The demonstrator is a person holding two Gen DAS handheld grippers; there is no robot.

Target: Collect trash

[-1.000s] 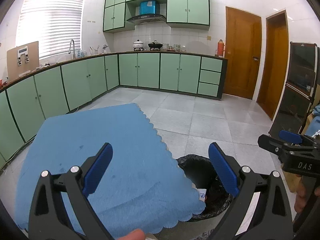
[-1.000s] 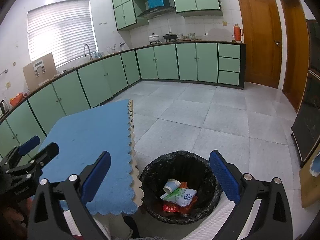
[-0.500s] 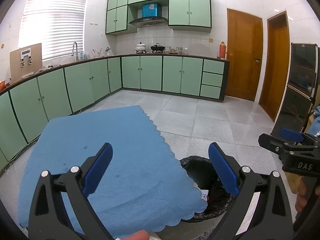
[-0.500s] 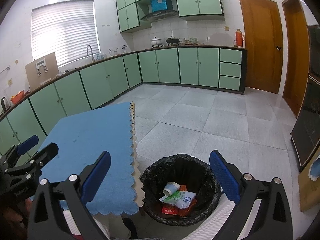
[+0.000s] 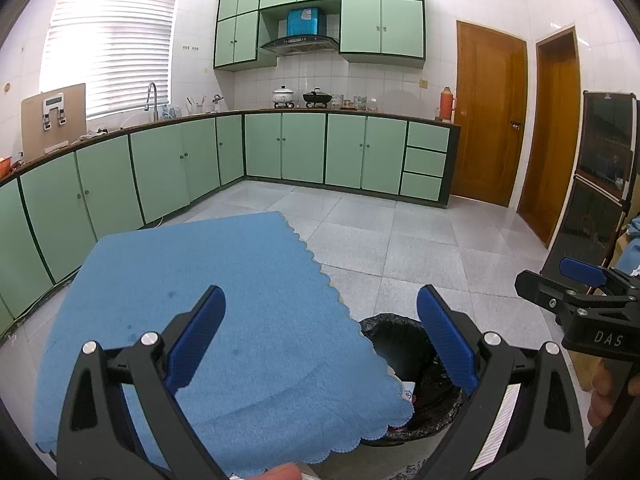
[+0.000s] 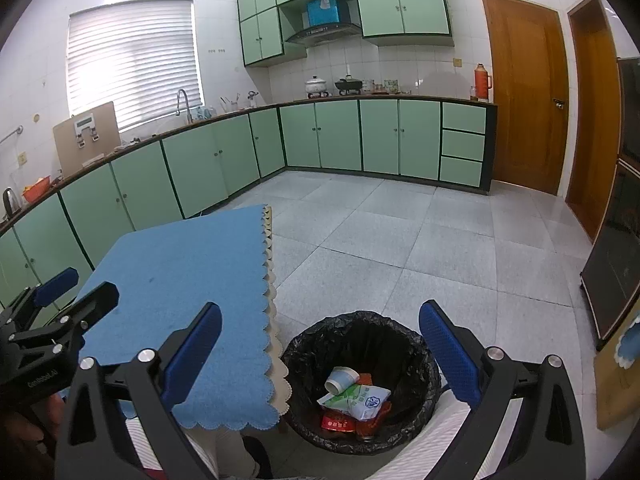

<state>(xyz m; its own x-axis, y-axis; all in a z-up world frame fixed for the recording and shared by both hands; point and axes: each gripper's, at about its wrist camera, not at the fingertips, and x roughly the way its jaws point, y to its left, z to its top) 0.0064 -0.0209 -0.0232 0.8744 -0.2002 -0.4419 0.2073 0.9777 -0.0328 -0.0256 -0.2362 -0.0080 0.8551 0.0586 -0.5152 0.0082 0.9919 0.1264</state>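
Both hand-held grippers spread, empty; right hand-held gripper above trash bin

Bin: in the left wrist view, near side hidden behind the blue cloth between the jaws; contents mostly unseen. Red packet between the right jaws: print too small to read. Worktop items far ahead of the jaws: too small to identify.

We were in a home kitchen: green cabinets, sink tap, range hood, pots.
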